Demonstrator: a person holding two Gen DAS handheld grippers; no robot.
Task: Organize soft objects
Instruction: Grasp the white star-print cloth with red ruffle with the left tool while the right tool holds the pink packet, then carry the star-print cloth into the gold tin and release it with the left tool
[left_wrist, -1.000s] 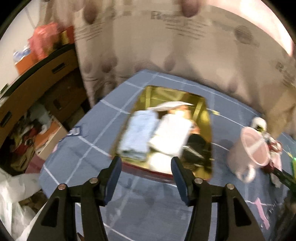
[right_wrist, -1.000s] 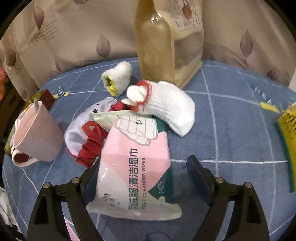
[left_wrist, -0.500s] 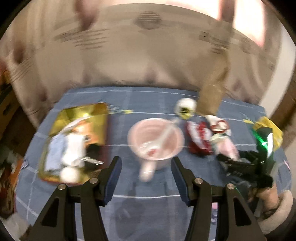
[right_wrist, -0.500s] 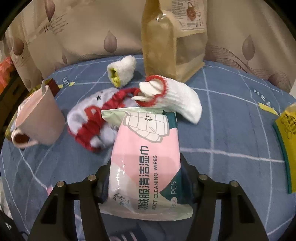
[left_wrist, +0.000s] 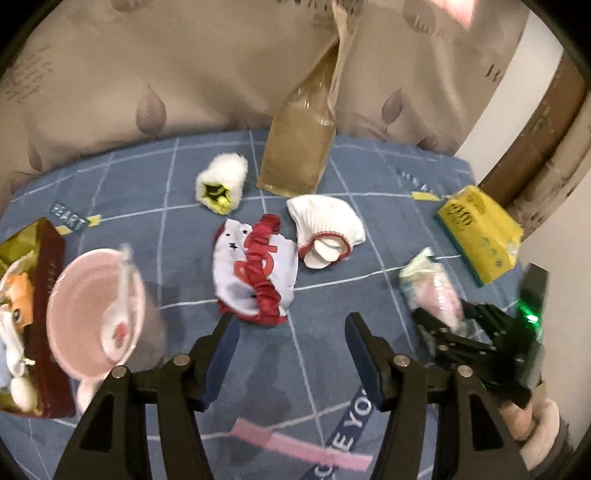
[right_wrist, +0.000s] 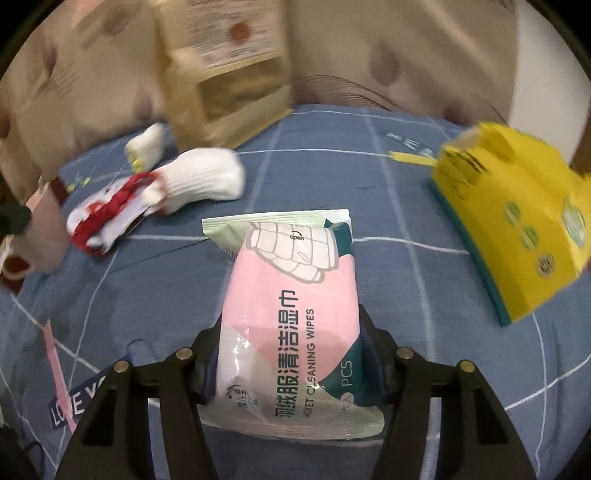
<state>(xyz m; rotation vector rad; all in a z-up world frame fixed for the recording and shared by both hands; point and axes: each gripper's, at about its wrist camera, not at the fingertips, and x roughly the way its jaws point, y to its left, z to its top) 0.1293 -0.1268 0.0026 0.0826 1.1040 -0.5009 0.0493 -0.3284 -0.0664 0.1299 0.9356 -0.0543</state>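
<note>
My left gripper (left_wrist: 291, 332) hangs over the blue cloth just in front of a red and white garment (left_wrist: 255, 269); its jaws are opening and nothing is between them. Behind the garment lie a white glove with a red cuff (left_wrist: 325, 229) and a fluffy white sock with a yellow inside (left_wrist: 221, 181). My right gripper (right_wrist: 288, 343) is shut on a pink pack of cleaning wipes (right_wrist: 295, 295), held just above the cloth. The left wrist view shows that gripper (left_wrist: 443, 325) and the wipes pack (left_wrist: 432, 284) at the right. The glove (right_wrist: 199, 177) and garment (right_wrist: 107, 214) appear blurred at the left.
A pink cup (left_wrist: 96, 314) with a spoon stands at the left, beside a gold box (left_wrist: 48, 332) holding folded soft items. A tall brown paper bag (left_wrist: 299, 147) stands at the back. A yellow tissue pack (right_wrist: 517, 236) lies at the right. A curtain hangs behind.
The left wrist view has swung right, from the gold box to the garment and glove. The right gripper closed on the wipes pack and carried it right, toward the yellow pack.
</note>
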